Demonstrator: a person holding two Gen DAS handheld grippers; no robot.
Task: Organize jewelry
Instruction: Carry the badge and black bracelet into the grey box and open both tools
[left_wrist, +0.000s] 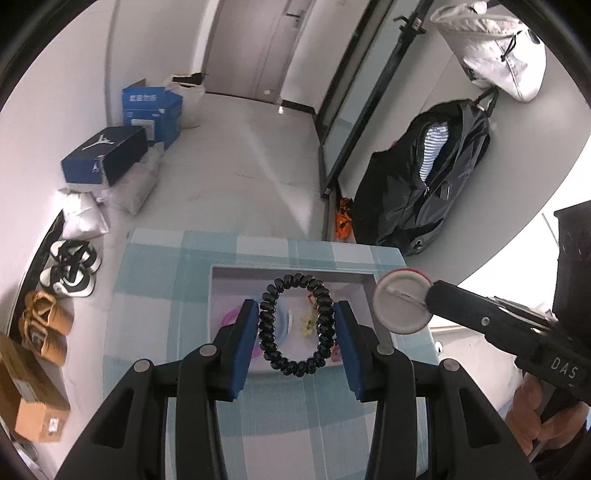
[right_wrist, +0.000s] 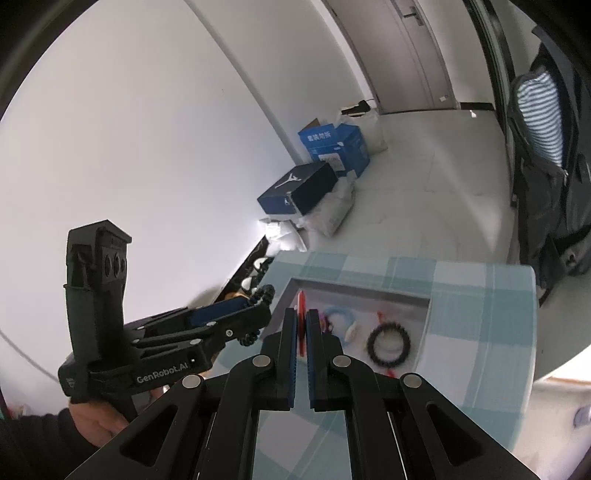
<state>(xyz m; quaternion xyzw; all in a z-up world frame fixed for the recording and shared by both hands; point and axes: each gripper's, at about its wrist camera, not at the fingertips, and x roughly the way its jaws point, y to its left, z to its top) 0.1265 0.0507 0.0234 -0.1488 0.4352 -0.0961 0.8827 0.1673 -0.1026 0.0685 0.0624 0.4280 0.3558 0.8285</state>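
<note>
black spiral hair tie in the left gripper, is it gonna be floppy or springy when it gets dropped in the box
Probably springy: the black spiral hair tie keeps an open oval between the blue pads of the left gripper rather than sagging. It looks light, being thin coiled plastic. On landing in the white box it may bounce or shift a little.

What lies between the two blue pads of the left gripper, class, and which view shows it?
A black spiral hair tie, pinched at its sides by the left gripper, above the white tray. The left wrist view shows it.
</note>
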